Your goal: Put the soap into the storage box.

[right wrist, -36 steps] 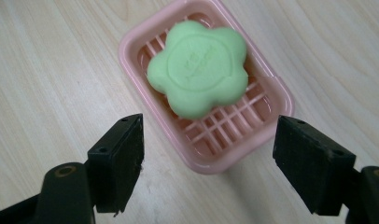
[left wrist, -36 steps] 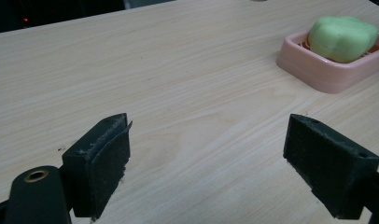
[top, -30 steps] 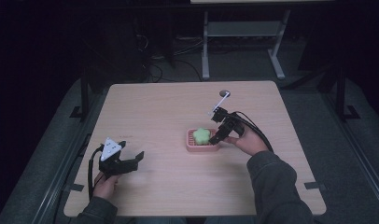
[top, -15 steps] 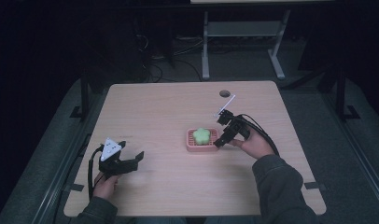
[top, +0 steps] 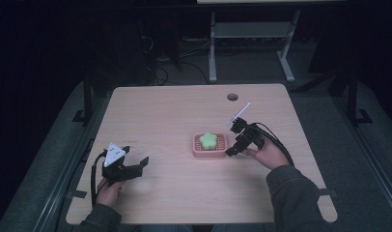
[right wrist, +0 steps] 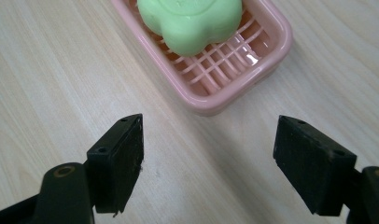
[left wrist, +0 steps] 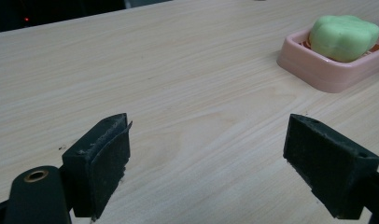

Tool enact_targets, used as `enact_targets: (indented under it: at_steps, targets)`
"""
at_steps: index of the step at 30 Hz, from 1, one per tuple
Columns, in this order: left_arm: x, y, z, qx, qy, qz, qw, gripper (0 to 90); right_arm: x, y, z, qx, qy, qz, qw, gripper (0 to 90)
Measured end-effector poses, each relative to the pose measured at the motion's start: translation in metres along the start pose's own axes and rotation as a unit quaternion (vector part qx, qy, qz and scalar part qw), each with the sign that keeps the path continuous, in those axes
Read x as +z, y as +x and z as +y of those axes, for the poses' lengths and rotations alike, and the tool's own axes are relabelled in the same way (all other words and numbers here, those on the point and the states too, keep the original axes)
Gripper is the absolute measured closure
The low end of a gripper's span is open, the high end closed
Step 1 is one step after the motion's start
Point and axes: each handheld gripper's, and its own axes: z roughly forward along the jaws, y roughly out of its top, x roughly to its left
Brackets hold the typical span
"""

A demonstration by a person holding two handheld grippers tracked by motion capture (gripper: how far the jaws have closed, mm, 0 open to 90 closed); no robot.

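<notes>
soap (right wrist: 190,21): light green | dish (right wrist: 267,58): pink, slatted | table (top: 160,116): pale woodgrain | floor (top: 49,145): grey, perhaps

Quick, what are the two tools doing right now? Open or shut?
Left tool: open, holding nothing, above bare table.
Right tool: open, holding nothing, just beside the pink soap dish.

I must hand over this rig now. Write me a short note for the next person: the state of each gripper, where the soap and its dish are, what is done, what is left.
Right gripper: open, holding nothing, just beside the right end of the pink soap dish.
Left gripper: open, holding nothing, low over the table at its near left, apart from the dish.
Green flower-shaped soap: lies in the dish on its grid, near the table's middle.
Done: soap appears seated in the dish, released.
Left: probably only to draw the right gripper away; nothing else looks pending.
</notes>
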Motion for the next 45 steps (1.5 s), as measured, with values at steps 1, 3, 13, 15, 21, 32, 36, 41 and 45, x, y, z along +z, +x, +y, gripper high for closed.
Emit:
enact_targets:
  at_steps: [1,3,13,15,21,32,36,41,45]
  targets:
    - [0.000,0.000,0.000,0.000,0.000,0.000,1.0000,14.3,-0.001,-0.001,-0.002,0.001,-0.001,0.000,1.0000,24.4]
    - [0.000,0.000,0.000,0.000,0.000,0.000,1.0000,14.3,-0.002,-0.001,-0.006,0.004,-0.003,0.000,1.0000,24.4]
    - [0.000,0.000,0.000,0.004,0.004,0.000,1.0000,14.3,-0.006,-0.003,-0.022,0.012,-0.005,-0.004,0.9999,24.4]
    - [0.000,0.000,0.000,0.004,0.005,0.000,1.0000,14.3,-0.006,-0.003,-0.025,0.013,-0.005,-0.004,0.9999,24.4]
    - [0.001,0.000,0.000,0.003,0.004,0.000,1.0000,14.3,-0.008,-0.003,-0.034,0.017,-0.009,-0.002,0.9998,24.4]
    - [0.001,-0.001,-0.001,0.005,0.005,-0.001,1.0000,14.4,-0.020,-0.002,-0.048,0.022,-0.024,-0.008,0.9994,24.3]
    - [0.001,-0.001,-0.001,0.005,0.006,-0.001,1.0000,14.3,-0.019,-0.003,-0.059,0.029,-0.022,-0.007,0.9993,24.3]
    - [0.001,-0.001,-0.001,0.005,0.006,-0.001,1.0000,14.3,-0.020,-0.003,-0.067,0.034,-0.023,-0.006,0.9992,24.3]
    - [0.001,-0.001,-0.001,0.007,0.007,-0.001,1.0000,14.3,-0.022,0.000,-0.077,0.039,-0.025,-0.008,0.9989,24.3]
